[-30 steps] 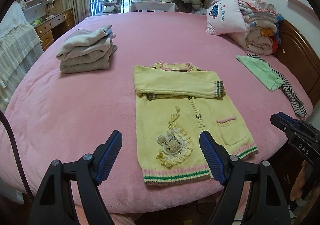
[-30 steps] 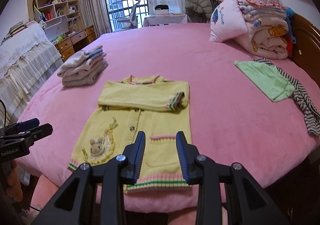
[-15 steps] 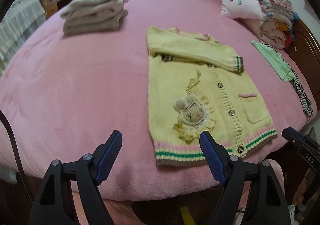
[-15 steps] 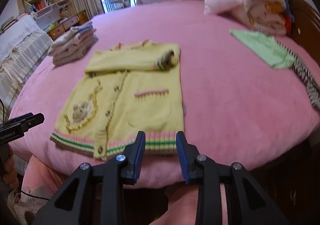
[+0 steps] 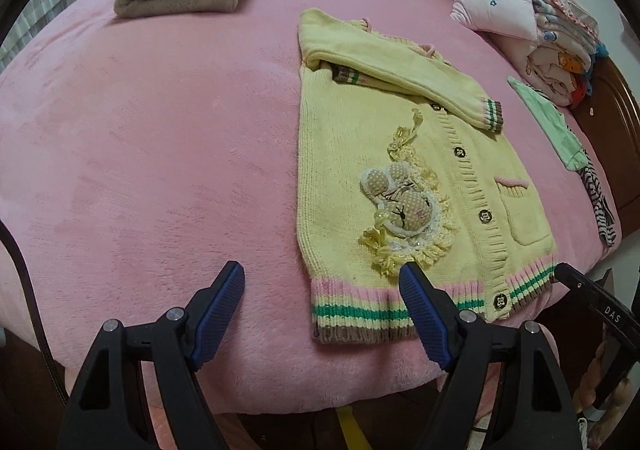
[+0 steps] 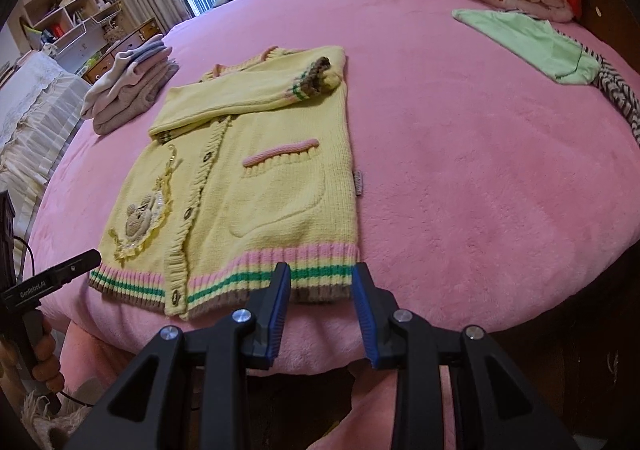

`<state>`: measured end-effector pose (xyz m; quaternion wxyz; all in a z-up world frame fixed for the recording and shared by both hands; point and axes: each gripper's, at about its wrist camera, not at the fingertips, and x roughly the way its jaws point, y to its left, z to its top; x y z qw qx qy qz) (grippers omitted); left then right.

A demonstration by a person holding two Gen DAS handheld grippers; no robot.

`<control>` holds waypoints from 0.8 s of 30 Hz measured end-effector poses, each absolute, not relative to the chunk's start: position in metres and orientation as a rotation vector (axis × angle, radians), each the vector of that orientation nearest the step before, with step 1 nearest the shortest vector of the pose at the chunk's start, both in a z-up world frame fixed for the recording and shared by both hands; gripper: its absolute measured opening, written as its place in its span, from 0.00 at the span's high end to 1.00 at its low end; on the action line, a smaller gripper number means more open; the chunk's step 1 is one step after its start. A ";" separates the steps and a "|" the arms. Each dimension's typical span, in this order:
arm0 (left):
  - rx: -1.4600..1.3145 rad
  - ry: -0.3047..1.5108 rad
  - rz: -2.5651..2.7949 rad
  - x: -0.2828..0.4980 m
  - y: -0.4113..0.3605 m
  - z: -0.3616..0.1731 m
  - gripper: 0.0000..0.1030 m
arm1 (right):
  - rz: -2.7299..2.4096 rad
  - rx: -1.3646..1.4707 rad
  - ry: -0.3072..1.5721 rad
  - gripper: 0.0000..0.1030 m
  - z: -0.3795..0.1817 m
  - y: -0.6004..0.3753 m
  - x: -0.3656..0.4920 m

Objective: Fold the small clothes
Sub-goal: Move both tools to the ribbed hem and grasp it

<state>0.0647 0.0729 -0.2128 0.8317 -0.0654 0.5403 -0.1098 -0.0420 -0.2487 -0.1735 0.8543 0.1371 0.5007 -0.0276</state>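
Cardigan [image 5: 400, 154], soft limp knit, lies flat on the bed [image 5: 160, 130], sleeves folded across. Both tools are empty: left tool [image 5: 322, 286] wide, right tool [image 6: 320, 282] narrower. Pinch the striped hem's [image 6: 248, 270] two corners.

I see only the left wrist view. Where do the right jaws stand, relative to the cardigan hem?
Observer: The right gripper is at the hem of the cardigan, at the pocket-side corner. Its jaws are apart, with nothing between them.
Operator: Is anything on that side seam?
Observer: Yes, a small grey label sticks out beside the pocket.
Operator: Does that view show my left gripper?
Observer: Yes, the left gripper is near the other hem corner, and a hand holds its handle.
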 end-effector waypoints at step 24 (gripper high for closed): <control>-0.169 1.169 -0.343 0.064 0.072 -0.235 0.47 | -0.036 0.259 1.109 0.67 -0.197 -0.257 -0.033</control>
